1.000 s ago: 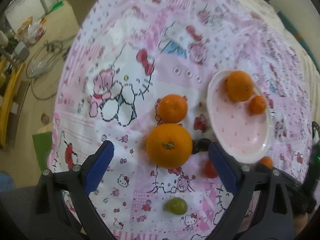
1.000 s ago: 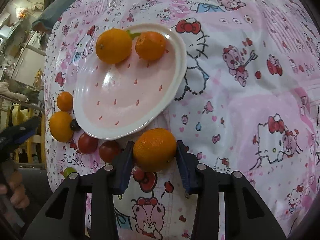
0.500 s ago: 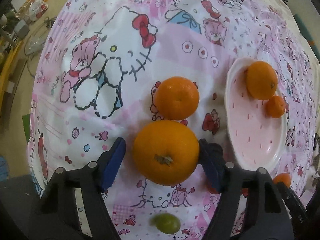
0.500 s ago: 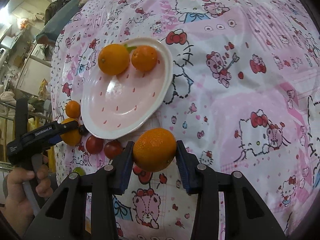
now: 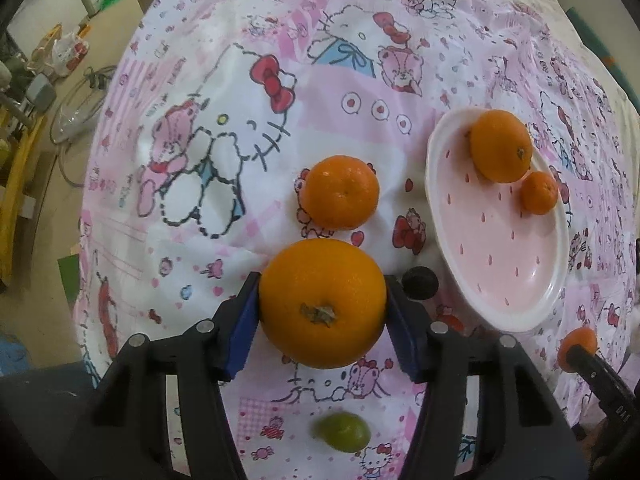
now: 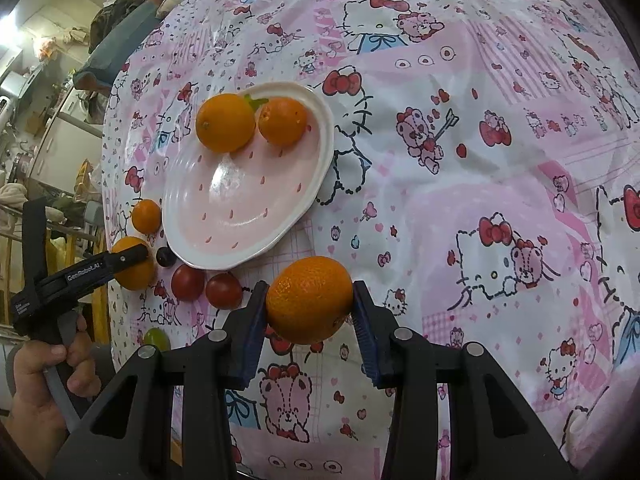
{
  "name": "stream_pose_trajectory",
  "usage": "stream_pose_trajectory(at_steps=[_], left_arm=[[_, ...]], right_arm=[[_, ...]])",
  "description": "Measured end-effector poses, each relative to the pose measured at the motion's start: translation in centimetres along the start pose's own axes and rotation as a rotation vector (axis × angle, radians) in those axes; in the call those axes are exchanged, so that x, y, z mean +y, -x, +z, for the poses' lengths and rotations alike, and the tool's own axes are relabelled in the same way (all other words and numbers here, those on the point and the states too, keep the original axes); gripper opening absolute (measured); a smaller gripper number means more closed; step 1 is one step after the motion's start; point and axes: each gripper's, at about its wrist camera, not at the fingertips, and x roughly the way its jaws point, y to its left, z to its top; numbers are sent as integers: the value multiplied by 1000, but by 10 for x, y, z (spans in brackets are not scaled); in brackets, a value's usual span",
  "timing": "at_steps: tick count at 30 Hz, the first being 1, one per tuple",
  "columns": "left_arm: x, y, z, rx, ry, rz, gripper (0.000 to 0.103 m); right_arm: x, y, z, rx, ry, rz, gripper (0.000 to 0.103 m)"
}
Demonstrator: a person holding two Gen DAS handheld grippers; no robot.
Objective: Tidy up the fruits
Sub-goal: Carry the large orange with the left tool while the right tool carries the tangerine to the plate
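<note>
Oranges: left gripper (image 5: 323,308) clamps big orange (image 5: 323,309), right gripper (image 6: 310,306) clamps another orange (image 6: 309,299); lift w/ steady squeeze, set gently onto plate (image 5: 434,184)

six oranges (image 6: 226,122), two tomatoes (image 6: 188,282), one green grape (image 6: 155,339), one dark grape (image 6: 165,256), one plate (image 6: 240,216)

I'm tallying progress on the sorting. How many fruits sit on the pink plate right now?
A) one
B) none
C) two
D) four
C: the pink plate holds only a larger orange and a smaller orange side by side at its far end; the other fruits lie on the cloth or are held in the grippers.
</note>
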Motion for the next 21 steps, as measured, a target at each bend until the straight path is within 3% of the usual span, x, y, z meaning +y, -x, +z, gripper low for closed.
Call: stream_pose_trajectory(at_steps=[21], left_arm=[[-13, 48, -11, -200, -153, 46, 54]], right_arm=[[7, 36, 1, -75, -8, -1, 43]])
